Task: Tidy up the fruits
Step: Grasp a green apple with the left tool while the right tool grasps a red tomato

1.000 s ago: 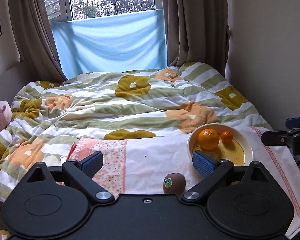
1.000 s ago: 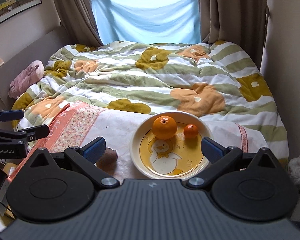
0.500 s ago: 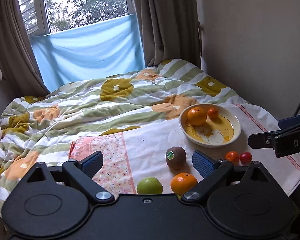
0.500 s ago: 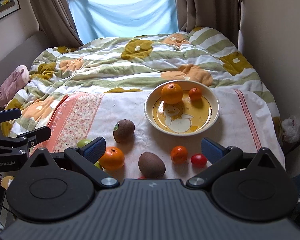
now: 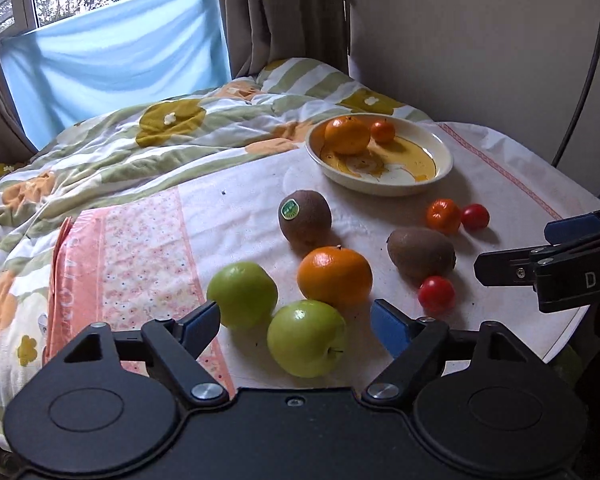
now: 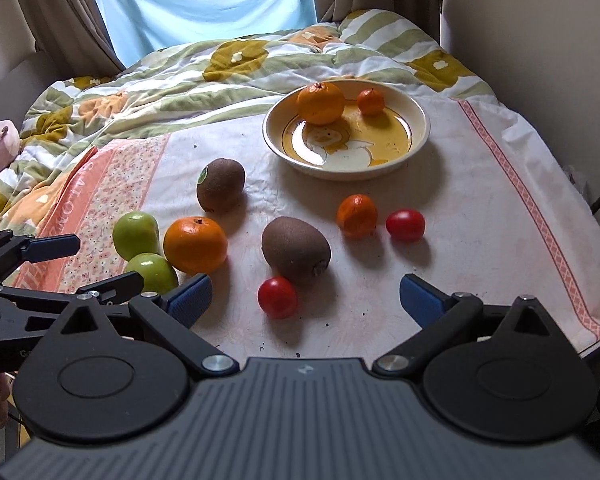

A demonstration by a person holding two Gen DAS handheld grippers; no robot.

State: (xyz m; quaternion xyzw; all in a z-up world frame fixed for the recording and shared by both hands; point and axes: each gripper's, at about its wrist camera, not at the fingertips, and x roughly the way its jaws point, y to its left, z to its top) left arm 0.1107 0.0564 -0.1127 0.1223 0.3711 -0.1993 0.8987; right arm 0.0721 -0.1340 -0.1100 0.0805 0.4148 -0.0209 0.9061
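On the tabletop (image 6: 480, 200), which is covered by a white cloth, loose fruit is spread in front of a yellow bowl (image 6: 416, 120) that already holds a big orange (image 6: 320, 102) and a small one (image 6: 370, 101). Two green apples are seen at the near left, the nearer apple (image 5: 306, 338) lying just ahead of the left tool (image 5: 296, 322) and touching the farther apple (image 5: 242, 294) and a loose orange (image 5: 334, 276). Two kiwis, a small orange (image 6: 357, 216) and two cherry tomatoes lie further right.

The left tool's jaws have just been closing, yet a fair gap is kept and nothing is pressed; the nearer apple sits low between the blue pads (image 5: 388, 326) without visible contact. The right tool (image 6: 306, 298) is held wide and empty, with a cherry tomato (image 6: 278, 297) just ahead of its gap and a kiwi (image 6: 296, 248) behind that.

The apple is judged firm, smooth and round, so it is likely to slip or roll; it is best taken across its widest part, with the pads on opposite sides. The tomato is probably soft and easily crushed, so a light squeeze is called for. Both tools are pointed steeply downward over the near edge of the tabletop.
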